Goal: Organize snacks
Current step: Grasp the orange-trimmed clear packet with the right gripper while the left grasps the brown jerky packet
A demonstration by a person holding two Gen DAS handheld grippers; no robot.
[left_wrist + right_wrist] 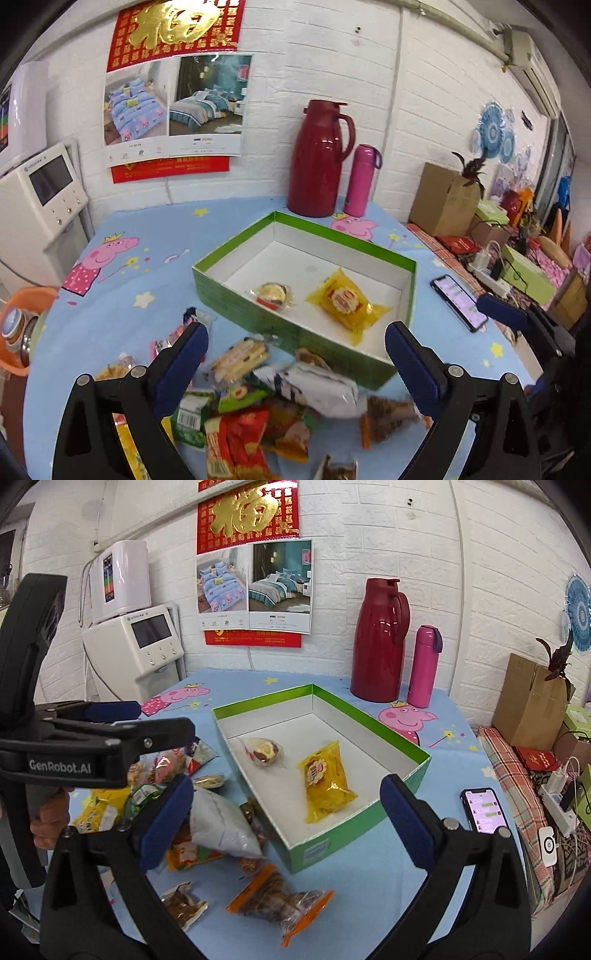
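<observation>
Holding both tools above the near edge of the table (155,236), I report from left to right. My left tool (295,354) hangs released, its blue pads spread wide and nothing between them; in the right wrist view it shows side-on at the far left (110,716), over the left part of the heap. Below it lies the loose snack pile (243,413), spilled on the blue cartoon cloth just in front of the green box's near wall. A white packet (325,391) sits on top of the pile, its long axis running roughly left to right in the left view, and it lies almost centred between the left tool's pads. To its right is a clear orange-edged packet (280,904) of brown snacks, lying alone on the cloth.

My right tool (288,812) is likewise released and empty, with the white packet (221,827) touching or just beside its left pad.

Beyond the pile, the green box (236,302) stands open and holds two items: a round wrapped cake (275,293) and a yellow packet (345,301), apart from each other.

Judgement: the left tool is the better placed for the white packet, straight below and forward. The box has ample bare floor left.

A phone (485,810) lies right of the box, well clear.
</observation>
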